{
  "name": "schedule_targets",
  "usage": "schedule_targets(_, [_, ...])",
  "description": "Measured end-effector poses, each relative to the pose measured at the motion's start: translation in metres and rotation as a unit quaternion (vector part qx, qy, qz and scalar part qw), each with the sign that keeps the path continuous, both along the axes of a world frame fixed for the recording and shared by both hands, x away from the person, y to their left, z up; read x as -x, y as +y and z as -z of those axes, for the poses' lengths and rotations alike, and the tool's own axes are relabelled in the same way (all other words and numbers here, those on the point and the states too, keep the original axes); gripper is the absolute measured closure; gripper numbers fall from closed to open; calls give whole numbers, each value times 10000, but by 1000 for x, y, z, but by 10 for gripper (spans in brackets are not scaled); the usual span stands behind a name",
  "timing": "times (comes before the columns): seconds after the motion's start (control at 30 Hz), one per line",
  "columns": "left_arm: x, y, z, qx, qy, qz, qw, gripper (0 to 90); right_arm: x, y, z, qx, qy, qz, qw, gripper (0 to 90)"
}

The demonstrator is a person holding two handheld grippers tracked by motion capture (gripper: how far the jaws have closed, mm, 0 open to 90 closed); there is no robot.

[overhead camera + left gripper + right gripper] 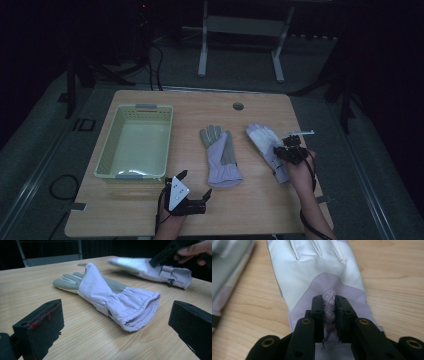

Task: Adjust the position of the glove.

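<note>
Two lavender and grey gloves lie on the wooden table. The middle glove lies with its fingers pointing away and its gathered cuff toward me. My left gripper hovers open near the front edge, its jaws spread wide just short of that cuff. The right glove lies back up, showing a round printed logo. On that logo my right gripper is shut, with a fold of fabric pinched between its jaws, close to the glove's cuff end.
A pale green plastic basket stands empty on the left half of the table. A round cable hole sits near the far edge. Beyond the table stands a grey metal frame on the dark floor.
</note>
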State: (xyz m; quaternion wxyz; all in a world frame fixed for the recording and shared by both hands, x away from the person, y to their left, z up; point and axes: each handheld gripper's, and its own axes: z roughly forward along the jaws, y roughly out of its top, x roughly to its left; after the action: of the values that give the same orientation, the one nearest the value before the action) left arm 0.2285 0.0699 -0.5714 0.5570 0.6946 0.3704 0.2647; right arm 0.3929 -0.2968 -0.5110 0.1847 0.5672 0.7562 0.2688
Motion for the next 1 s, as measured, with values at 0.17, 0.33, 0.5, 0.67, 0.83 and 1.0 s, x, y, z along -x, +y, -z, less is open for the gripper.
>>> schedule_targets(0.17, [0, 0, 0, -13, -12, 5, 10000, 1, -2, 2, 11, 15, 41, -63, 10000, 747])
schedule_targets(0.33, [0, 0, 0, -12, -3, 14, 10000, 1, -2, -3, 7, -67, 46, -210, 9997, 621])
schedule_targets(0.5, [0, 0, 0, -4, 1, 23, 10000, 1, -5, -15, -8, 28, -189, -761, 9969, 503])
schedule_targets(0.67, [0, 0, 0, 3, 10, 20, 10000, 1, -6, -26, -29, 24, -394, -1426, 9890, 501])
schedule_targets(0.83, [0, 0, 0, 3, 11, 17, 10000, 1, -12, -29, -30, 72, -334, -2123, 9766, 507])
schedule_targets(1.0, [0, 0, 0, 6, 16, 25, 10000, 1, -24, -35, -15, -161, -171, -2012, 9793, 497])
